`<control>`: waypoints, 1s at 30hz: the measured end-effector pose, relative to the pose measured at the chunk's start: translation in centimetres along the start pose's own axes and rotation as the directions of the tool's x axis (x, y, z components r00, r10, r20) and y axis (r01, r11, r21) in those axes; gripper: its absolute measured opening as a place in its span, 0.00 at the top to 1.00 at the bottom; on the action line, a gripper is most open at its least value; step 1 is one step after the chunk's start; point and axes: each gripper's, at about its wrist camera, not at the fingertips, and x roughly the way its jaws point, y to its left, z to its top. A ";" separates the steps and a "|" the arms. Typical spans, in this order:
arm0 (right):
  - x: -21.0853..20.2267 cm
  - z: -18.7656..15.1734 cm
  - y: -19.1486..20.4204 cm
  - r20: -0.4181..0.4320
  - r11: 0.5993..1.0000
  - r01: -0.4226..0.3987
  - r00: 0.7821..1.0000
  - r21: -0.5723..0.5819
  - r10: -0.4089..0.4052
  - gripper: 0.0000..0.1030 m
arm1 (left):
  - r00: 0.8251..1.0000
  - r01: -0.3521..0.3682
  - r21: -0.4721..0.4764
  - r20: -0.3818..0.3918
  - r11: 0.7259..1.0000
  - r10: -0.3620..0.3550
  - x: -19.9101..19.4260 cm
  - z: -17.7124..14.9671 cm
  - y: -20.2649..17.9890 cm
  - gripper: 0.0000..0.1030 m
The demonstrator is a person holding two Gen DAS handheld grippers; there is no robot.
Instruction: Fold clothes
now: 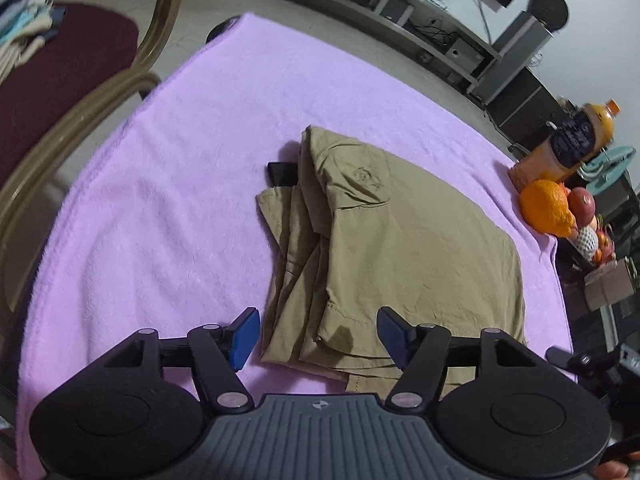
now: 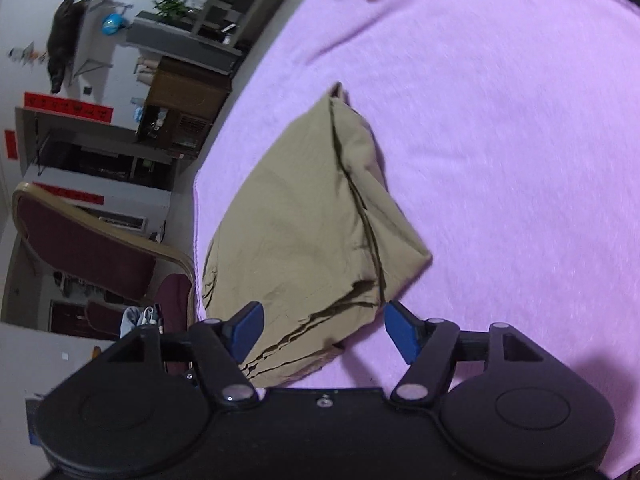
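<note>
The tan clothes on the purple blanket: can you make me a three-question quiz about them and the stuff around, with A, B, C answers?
1. Where is the orange?
A. At the blanket's edge, beside the bottle
B. On top of the clothes
C. On the chair

2. What colour is the blanket?
A. Green
B. Purple
C. White

3. How do the clothes lie?
A. Spread out flat in one layer
B. Hanging off the chair
C. Folded into a stack of layers

Answers:
1. A, the orange sits at the blanket's edge next to the bottle, away from the clothes.
2. B, the blanket is light purple in both views.
3. C, several folded edges show stacked at the near side, in front of the left gripper and the right gripper, both open and pressing on nothing.
</note>
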 end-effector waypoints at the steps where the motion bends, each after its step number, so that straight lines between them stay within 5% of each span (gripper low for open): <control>1: 0.4 -0.1 -0.4 0.000 1.000 0.002 1.000 0.030 -0.002 0.37 | 1.000 0.004 -0.014 -0.004 1.000 -0.004 0.3 0.1 0.1 0.39; 7: 2.1 -0.1 -1.9 0.059 0.984 -0.010 0.998 0.180 -0.001 0.54 | 0.998 -0.047 0.022 -0.028 0.999 0.047 1.9 0.0 -0.8 0.62; 14: 3.7 -1.3 -1.7 0.135 0.971 -0.058 0.990 0.234 0.026 0.55 | 0.993 -0.108 0.083 -0.027 0.991 0.111 2.2 -0.3 -1.4 0.61; 21: 6.4 -2.0 -0.8 0.079 0.966 -0.113 0.992 0.232 0.097 0.53 | 0.992 -0.116 0.087 -0.032 0.989 0.120 2.3 -0.3 -1.4 0.58; 26: 6.0 -1.5 -0.8 0.192 0.951 -0.153 0.976 0.270 0.103 0.52 | 0.992 -0.116 0.085 -0.035 0.990 0.119 2.3 -0.3 -1.5 0.57; 30: 6.5 -1.6 -0.3 0.254 0.964 -0.111 0.966 0.241 0.048 0.58 | 0.992 -0.113 0.084 -0.039 0.990 0.117 2.2 -0.3 -1.4 0.57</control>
